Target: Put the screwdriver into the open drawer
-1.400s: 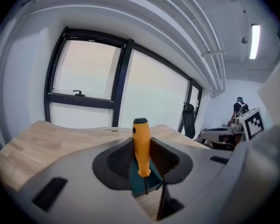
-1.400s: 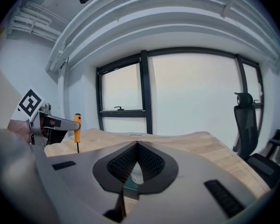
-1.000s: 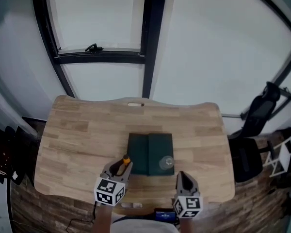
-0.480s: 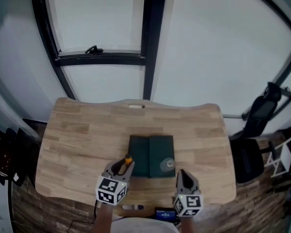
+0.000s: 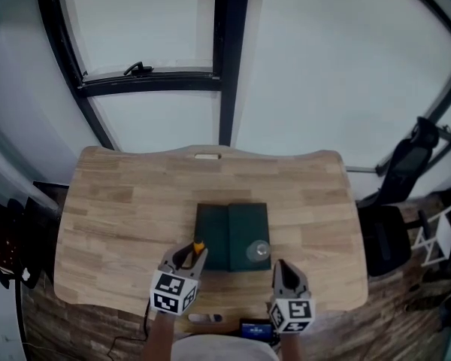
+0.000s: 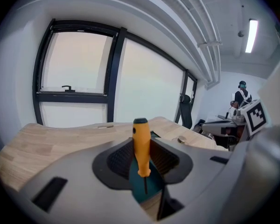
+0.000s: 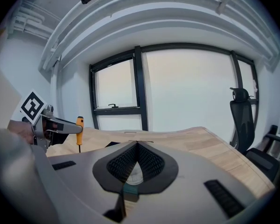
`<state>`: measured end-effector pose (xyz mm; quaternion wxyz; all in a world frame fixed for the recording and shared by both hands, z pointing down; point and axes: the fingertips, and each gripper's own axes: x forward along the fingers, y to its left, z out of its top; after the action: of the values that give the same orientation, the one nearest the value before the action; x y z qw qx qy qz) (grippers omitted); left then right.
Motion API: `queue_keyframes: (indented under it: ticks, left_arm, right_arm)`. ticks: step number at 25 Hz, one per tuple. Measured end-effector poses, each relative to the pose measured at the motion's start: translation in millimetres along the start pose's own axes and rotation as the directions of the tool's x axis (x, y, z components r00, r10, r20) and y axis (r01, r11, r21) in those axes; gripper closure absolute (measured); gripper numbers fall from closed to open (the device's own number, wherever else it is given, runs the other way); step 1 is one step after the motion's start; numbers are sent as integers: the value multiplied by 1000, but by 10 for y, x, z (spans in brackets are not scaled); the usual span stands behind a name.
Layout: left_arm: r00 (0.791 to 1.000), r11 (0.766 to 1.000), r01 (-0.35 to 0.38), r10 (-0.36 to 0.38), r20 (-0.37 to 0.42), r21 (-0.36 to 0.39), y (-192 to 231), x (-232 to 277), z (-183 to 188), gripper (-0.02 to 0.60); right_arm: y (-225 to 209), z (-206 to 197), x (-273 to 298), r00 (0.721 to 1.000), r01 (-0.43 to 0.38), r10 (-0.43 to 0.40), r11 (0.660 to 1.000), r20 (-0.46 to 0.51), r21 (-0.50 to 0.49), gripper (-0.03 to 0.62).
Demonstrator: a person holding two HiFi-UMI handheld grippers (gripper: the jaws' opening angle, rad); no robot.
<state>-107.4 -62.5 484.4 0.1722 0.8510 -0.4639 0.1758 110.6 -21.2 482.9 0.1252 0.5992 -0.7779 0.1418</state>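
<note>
Left gripper (image 5: 189, 256): jaws clamped on the orange handle of the screwdriver (image 6: 141, 146). Handle upright, black cap on top, thin shaft pointing down. It hangs over the front edge of the tabletop (image 5: 120, 201), just beside the front-left corner of the box (image 5: 219, 235).

Right gripper (image 5: 283, 271): jaws closed tip to tip, nothing held. Also at the front edge, near the box's front-right corner.

Box: dark green, flat, sits mid-tabletop toward the front edge. A seam runs front to back and splits it into left and right halves. A round pale knob (image 5: 258, 251) lies on the right half near the front. Cannot tell from any view whether either half stands open, or what is inside. Screwdriver is not in the box; it is in the left gripper, above the wood.

Room: bare wood to the left, right and back of the box, out to all three edges. A black chair (image 5: 406, 164) stands off the right edge, well apart from both grippers. A window frame (image 5: 227, 59) rises behind the back edge.
</note>
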Motion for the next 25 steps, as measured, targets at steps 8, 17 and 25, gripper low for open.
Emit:
queue_keyframes:
  ticks: [8,17,25]
  left_arm:
    - [999,1000,-6,6,-49,1,71,142,-214,469]
    - [994,1000,-16,17,-107,17,147,314,-367,469]
    - [987,999,-15,19,-158,32,174,432,-477,469]
  right_arm:
    - [-15,-176,98,999,-7,8,1000,-36,17,597]
    - [-219,-326,156,996,24,-21,999,-81,33,597]
    - [-249,-411,307,995,6,-1,999,-100,46,597]
